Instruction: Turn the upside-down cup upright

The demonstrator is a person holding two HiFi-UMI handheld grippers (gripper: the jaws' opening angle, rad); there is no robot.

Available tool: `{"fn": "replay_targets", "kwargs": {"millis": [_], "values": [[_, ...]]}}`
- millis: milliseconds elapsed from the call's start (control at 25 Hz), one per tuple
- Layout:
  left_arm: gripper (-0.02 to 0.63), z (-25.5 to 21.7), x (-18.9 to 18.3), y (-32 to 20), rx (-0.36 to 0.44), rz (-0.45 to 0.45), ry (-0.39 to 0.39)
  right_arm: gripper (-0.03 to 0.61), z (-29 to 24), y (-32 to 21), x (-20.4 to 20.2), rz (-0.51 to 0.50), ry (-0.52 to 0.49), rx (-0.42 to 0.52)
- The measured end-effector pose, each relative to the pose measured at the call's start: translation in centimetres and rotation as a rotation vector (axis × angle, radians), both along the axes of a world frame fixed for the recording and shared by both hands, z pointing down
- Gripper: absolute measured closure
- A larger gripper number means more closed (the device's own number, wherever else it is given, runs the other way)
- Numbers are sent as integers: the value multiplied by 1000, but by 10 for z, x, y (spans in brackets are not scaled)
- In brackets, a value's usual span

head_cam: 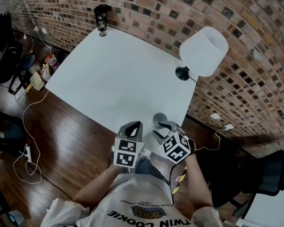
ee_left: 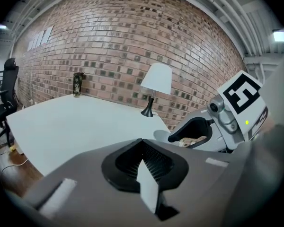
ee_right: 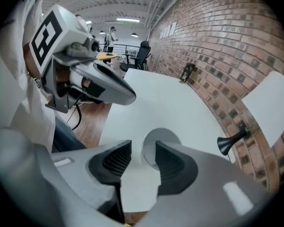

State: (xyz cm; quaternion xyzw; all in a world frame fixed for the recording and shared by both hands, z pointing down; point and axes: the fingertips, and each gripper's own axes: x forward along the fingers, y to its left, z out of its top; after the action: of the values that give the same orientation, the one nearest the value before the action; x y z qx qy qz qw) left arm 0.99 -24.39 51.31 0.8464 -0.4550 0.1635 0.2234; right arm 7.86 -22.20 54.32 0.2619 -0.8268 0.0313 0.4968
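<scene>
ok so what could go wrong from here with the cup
The cup stands close to the table edge, so a nudge could send it to the floor. The right tool is open right at it; pulling away carelessly might clip and tip it. The left tool, shut, is close and could bump it too.

The cup [ee_right: 149,145] is half hidden behind the right gripper [ee_right: 142,145]; the lamp shade [ee_right: 270,105] runs off-frame.
</scene>
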Motion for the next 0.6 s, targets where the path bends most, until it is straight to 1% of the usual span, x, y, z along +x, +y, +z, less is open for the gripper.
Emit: {"fn": "replay_targets", "kwargs": {"millis": [120,240,360,400,480,600], "values": [[611,-4,2,5,9,5,-1,431,-19,-1,3,55,-81,54],[611,-9,8,13,20,9,-1,433,-37,4,4,77,-167,108],[611,-16,15,24,34,7,-2,446,-54,15,1,98,-266,139],[611,-19,16,28,40,2,-3,457,-60,19,1,105,-299,147],[611,-26,20,36,54,-8,-5,499,-71,26,2,125,-374,158],[611,-35,31,56,72,-23,-8,538,-83,44,8,175,-496,149]]}}
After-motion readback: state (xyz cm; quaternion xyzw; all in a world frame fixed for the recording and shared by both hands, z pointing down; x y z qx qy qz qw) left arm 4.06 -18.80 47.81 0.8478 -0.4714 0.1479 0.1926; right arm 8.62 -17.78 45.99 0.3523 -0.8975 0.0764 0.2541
